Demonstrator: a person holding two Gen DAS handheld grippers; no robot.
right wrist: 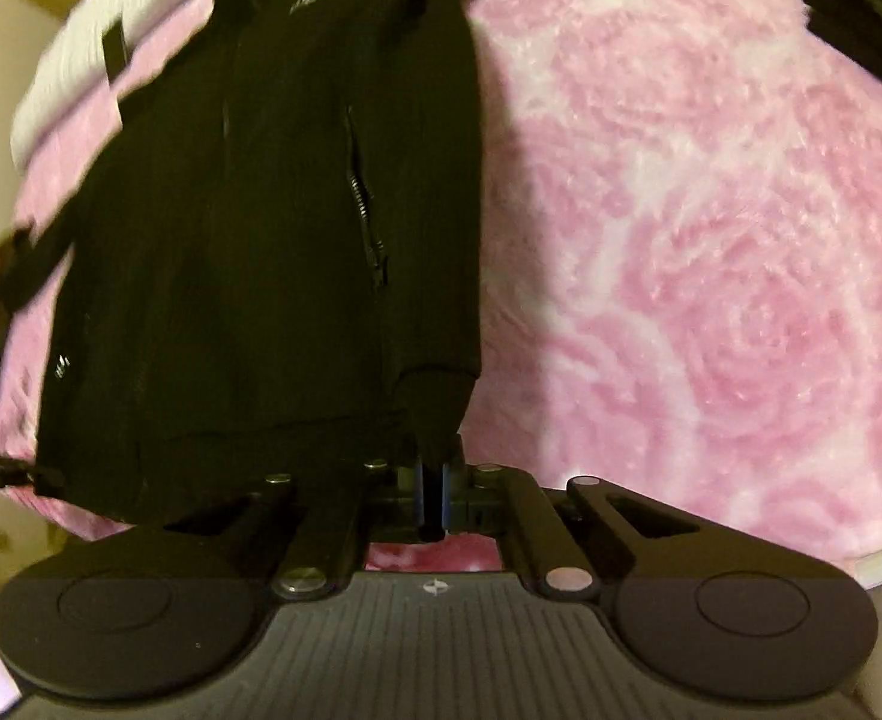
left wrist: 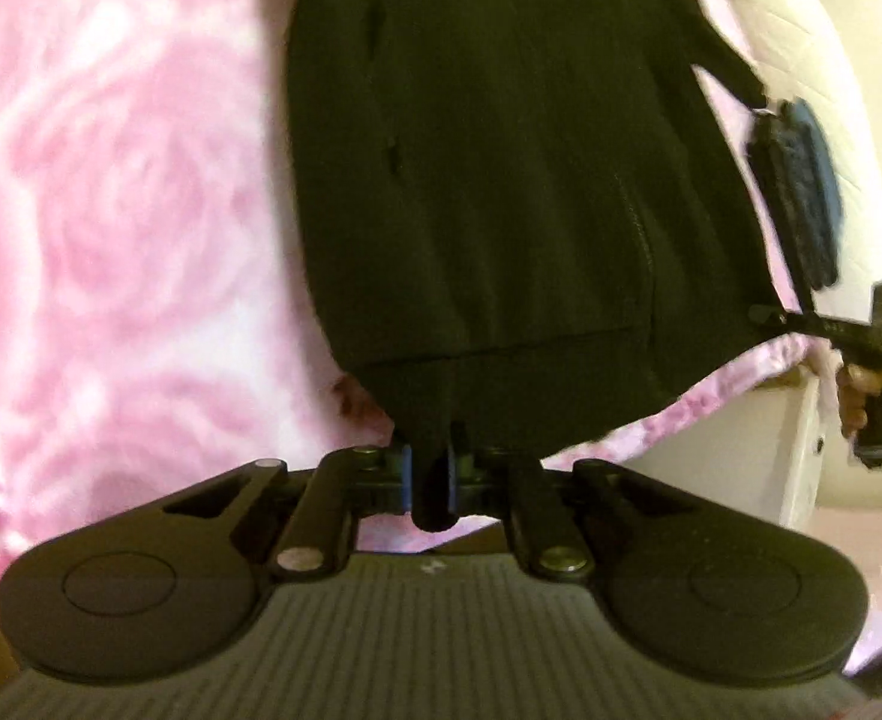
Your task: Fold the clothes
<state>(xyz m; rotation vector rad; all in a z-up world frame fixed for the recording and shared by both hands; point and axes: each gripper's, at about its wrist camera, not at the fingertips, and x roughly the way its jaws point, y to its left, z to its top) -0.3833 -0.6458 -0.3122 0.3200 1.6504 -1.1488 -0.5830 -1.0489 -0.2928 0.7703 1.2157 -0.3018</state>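
A black zip jacket (left wrist: pixel 501 180) lies spread on a pink rose-patterned blanket (left wrist: pixel 111 210). My left gripper (left wrist: pixel 432 480) is shut on the jacket's bottom hem at its left corner. My right gripper (right wrist: pixel 435 492) is shut on the jacket (right wrist: pixel 249 252) at the hem by the sleeve cuff, at its right corner. The right gripper also shows in the left wrist view (left wrist: pixel 801 312), at the jacket's far hem corner, held in a hand. A zipped pocket (right wrist: pixel 369 222) faces up.
The pink blanket (right wrist: pixel 711 240) covers a bed with a white mattress edge (left wrist: pixel 831 90) on the right. Dark fabric (right wrist: pixel 861 18) lies at the top right of the right wrist view. The bed's front edge (left wrist: pixel 681 414) is close to both grippers.
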